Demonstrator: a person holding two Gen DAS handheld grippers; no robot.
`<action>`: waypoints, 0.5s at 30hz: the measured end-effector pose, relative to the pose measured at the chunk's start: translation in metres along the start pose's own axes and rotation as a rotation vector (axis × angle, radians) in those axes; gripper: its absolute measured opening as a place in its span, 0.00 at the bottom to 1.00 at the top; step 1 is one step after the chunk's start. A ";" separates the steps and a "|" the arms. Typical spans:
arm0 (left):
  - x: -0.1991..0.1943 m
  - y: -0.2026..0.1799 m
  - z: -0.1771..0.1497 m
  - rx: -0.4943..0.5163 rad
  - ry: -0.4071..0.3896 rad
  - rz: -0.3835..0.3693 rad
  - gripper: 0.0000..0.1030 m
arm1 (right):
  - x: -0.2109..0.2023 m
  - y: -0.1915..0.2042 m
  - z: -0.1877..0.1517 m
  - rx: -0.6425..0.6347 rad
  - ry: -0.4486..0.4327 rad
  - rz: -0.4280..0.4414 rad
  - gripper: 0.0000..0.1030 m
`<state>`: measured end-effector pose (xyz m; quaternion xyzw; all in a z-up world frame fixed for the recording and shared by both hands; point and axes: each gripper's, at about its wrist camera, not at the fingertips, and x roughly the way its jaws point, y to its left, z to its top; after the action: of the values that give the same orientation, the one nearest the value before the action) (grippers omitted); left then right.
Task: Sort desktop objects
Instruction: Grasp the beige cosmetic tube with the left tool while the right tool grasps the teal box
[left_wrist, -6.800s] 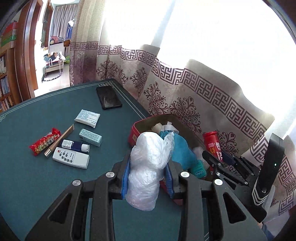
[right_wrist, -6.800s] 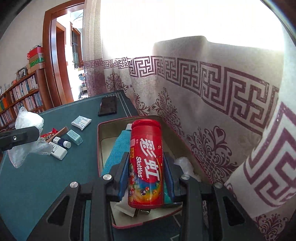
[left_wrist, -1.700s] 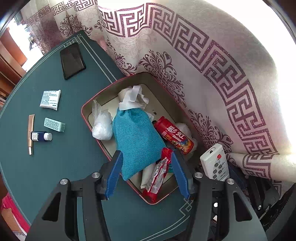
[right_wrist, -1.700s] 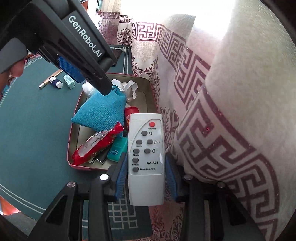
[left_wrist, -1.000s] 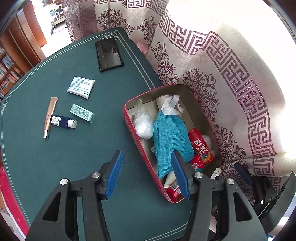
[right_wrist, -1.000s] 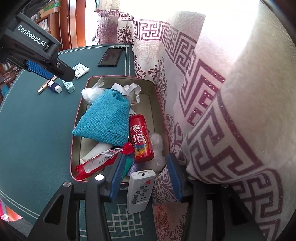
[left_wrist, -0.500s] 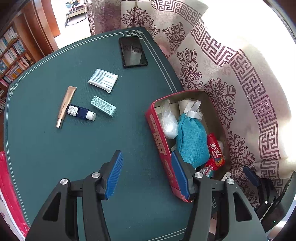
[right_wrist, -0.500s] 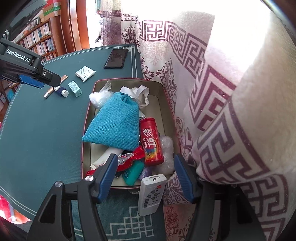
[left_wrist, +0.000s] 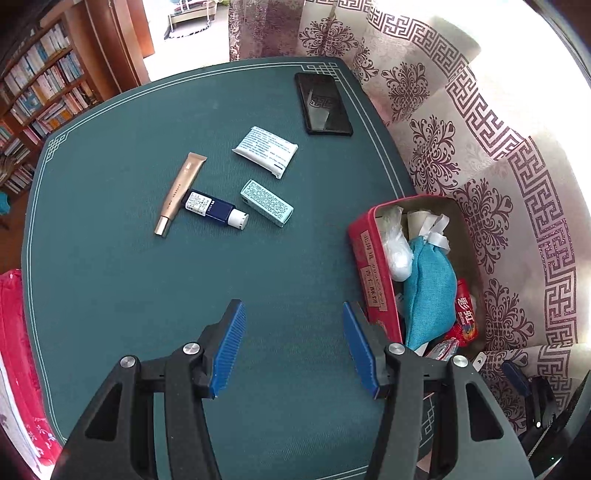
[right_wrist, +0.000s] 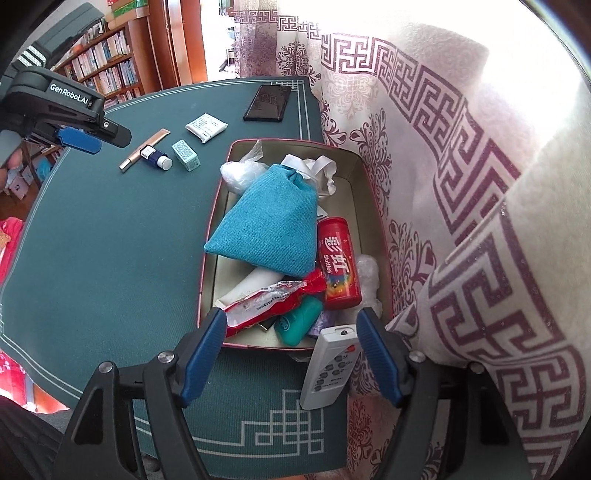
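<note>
A red tin box (right_wrist: 209, 236) (left_wrist: 373, 266) at the table's curtain side holds a teal pouch (right_wrist: 269, 221), a red Skittles tube (right_wrist: 339, 266), a red snack packet (right_wrist: 266, 302), a clear bag and more. A white remote (right_wrist: 328, 367) leans on the box's near rim, half on the table. My right gripper (right_wrist: 291, 347) hangs above it, jaws opening, nothing pressed between the pads. My left gripper (left_wrist: 293, 332) is open and empty over bare green table. Farther off lie a gold tube (left_wrist: 181, 192), a navy bottle (left_wrist: 214, 208), a mint box (left_wrist: 266, 202), a white pack (left_wrist: 266, 150) and a black phone (left_wrist: 323, 105).
A patterned curtain (right_wrist: 461, 184) drapes along the table's right edge, against the box. Bookshelves (left_wrist: 40, 92) and a doorway stand beyond the table. Red cloth (left_wrist: 14, 350) sits off the left edge. The left gripper's body (right_wrist: 70, 107) shows at the right wrist view's upper left.
My right gripper let go of the remote, which dropped onto the box's near rim, and its jaws widened. My left gripper moved away from the box over the open table.
</note>
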<state>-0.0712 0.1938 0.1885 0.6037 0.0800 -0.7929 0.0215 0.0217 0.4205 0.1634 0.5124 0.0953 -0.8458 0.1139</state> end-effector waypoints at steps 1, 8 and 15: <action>0.000 0.004 0.000 -0.007 -0.002 0.001 0.56 | 0.001 0.001 0.001 0.003 0.000 0.008 0.74; 0.004 0.032 -0.007 -0.053 0.005 0.009 0.56 | 0.001 0.020 0.010 -0.045 -0.020 0.044 0.74; 0.004 0.079 -0.007 -0.112 -0.015 0.022 0.56 | 0.007 0.036 0.027 -0.042 -0.037 0.099 0.75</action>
<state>-0.0552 0.1171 0.1747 0.5964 0.1172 -0.7915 0.0645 0.0058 0.3778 0.1678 0.4982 0.0855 -0.8462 0.1683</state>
